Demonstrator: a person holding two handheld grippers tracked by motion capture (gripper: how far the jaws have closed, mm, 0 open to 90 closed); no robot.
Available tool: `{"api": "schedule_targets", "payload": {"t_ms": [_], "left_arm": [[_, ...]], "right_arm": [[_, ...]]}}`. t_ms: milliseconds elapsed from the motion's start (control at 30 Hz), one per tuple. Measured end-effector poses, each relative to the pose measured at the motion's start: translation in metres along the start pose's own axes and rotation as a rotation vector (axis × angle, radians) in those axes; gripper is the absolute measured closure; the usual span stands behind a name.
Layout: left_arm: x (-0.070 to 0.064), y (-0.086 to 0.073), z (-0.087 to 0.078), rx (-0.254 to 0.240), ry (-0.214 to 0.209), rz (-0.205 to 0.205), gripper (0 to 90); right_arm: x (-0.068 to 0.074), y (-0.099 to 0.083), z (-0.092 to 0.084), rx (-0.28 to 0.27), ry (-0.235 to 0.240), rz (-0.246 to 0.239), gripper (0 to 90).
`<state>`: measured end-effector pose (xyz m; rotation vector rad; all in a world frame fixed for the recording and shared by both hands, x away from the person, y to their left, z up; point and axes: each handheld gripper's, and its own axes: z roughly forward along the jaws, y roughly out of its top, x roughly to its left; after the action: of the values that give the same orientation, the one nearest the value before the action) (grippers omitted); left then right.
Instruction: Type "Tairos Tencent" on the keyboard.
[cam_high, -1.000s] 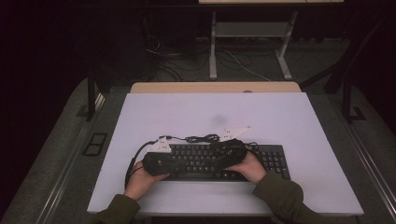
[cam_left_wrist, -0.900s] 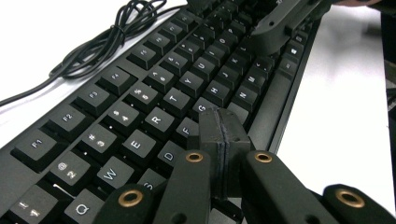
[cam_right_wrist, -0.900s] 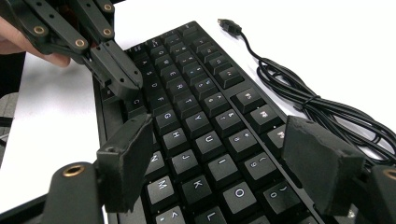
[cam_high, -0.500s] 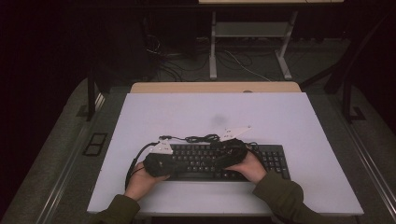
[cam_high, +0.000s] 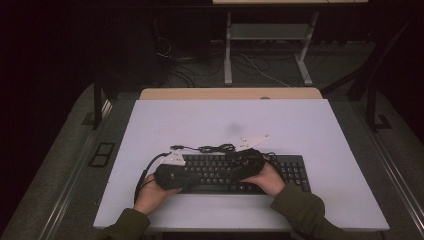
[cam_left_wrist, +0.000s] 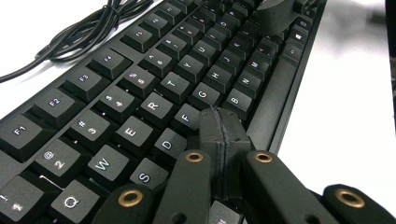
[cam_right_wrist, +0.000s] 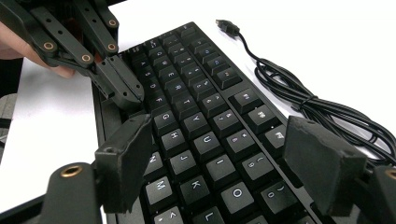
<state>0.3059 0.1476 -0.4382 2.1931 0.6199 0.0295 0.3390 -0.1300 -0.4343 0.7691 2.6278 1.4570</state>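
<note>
My left claw is pressed together, nothing between its pads, its tip low over the keyboard around the D and F keys, so I judge I am using it as a single finger to press keys; I cannot tell how many presses are done or left. My right claw is spread with nothing in it, hovering over the H-to-O keys, both hands low at the keyboard's near edge and the claws pointing inward toward each other. Farther off, the cable lies loose and unplugged on the table.
</note>
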Motion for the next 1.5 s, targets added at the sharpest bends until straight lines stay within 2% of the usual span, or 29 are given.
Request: {"api": "schedule_targets", "payload": {"t_ms": [433,700,1233,1500], "left_arm": [[-0.002,0.003,-0.002,-0.008,0.009,0.009,89.2],[-0.001,0.006,-0.006,-0.028,0.033,0.010,89.2],[0.009,0.011,-0.011,-0.065,0.106,-0.026,89.3],[0.016,0.012,-0.009,-0.079,0.129,-0.055,89.4]], "right_arm": [[0.000,0.000,0.000,-0.002,-0.002,0.001,23.6],[0.000,0.000,0.000,-0.001,0.001,0.000,23.6],[0.001,0.001,0.001,-0.002,0.003,-0.004,23.2],[0.001,0.001,0.001,-0.003,0.003,-0.004,23.2]]}}
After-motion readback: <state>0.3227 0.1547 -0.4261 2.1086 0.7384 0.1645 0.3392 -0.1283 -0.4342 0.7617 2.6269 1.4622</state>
